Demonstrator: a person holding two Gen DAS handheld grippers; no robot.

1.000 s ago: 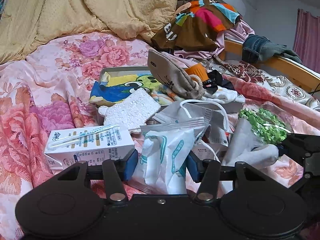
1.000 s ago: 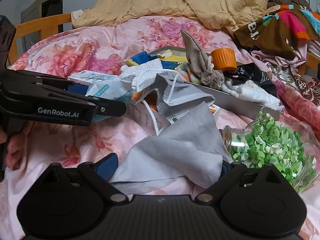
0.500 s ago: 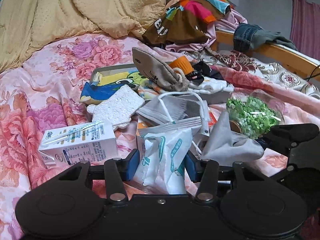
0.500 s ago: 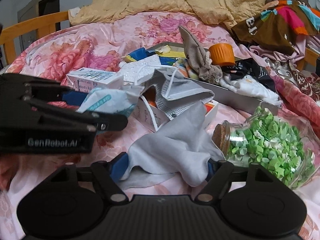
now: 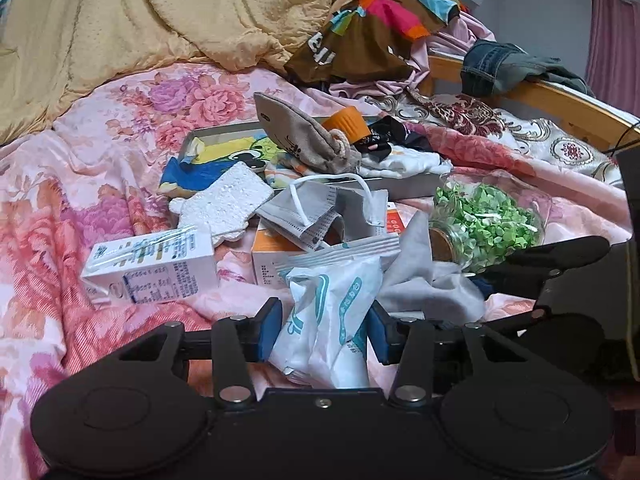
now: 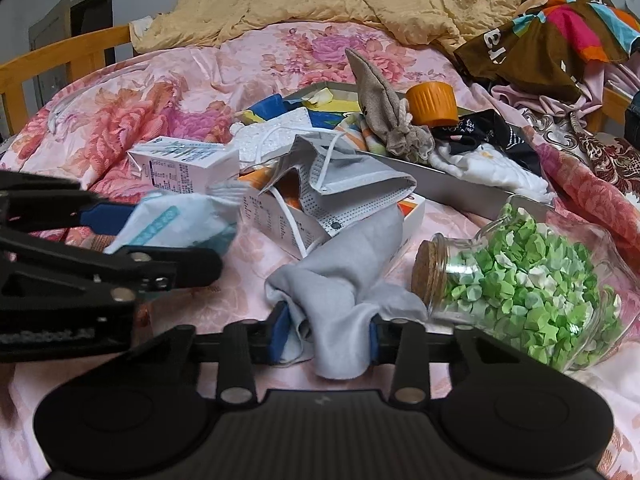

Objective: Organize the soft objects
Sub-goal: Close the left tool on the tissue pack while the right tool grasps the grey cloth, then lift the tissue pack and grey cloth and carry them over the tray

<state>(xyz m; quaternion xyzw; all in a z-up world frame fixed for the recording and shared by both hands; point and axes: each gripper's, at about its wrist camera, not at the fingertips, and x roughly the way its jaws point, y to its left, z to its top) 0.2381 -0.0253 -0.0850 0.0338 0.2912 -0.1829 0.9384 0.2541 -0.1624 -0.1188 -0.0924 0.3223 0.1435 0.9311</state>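
Note:
My left gripper [image 5: 322,330] is shut on a white and teal soft packet [image 5: 332,312], held just above the floral bedspread. The packet also shows in the right wrist view [image 6: 176,220]. My right gripper [image 6: 326,334] is shut on a grey cloth [image 6: 344,276], bunched between the blue pads; the cloth also shows in the left wrist view [image 5: 424,280]. A grey face mask [image 6: 344,184] lies on an orange and white box [image 6: 280,216]. A metal tray [image 5: 404,188] behind holds a beige pouch [image 5: 304,136], a cartoon cloth [image 5: 224,156] and white fabric.
A milk carton [image 5: 156,264] lies at the left, with a white sponge [image 5: 224,208] behind it. A corked glass jar of green paper stars [image 6: 528,280] lies on its side at the right. A yellow quilt [image 5: 160,12] and piled clothes [image 5: 372,24] lie behind. A wooden bed rail [image 5: 560,100] runs along the right.
My right gripper has closed on the grey cloth and bunched it up. My left gripper has drawn back with the packet, away from the carton and tray.

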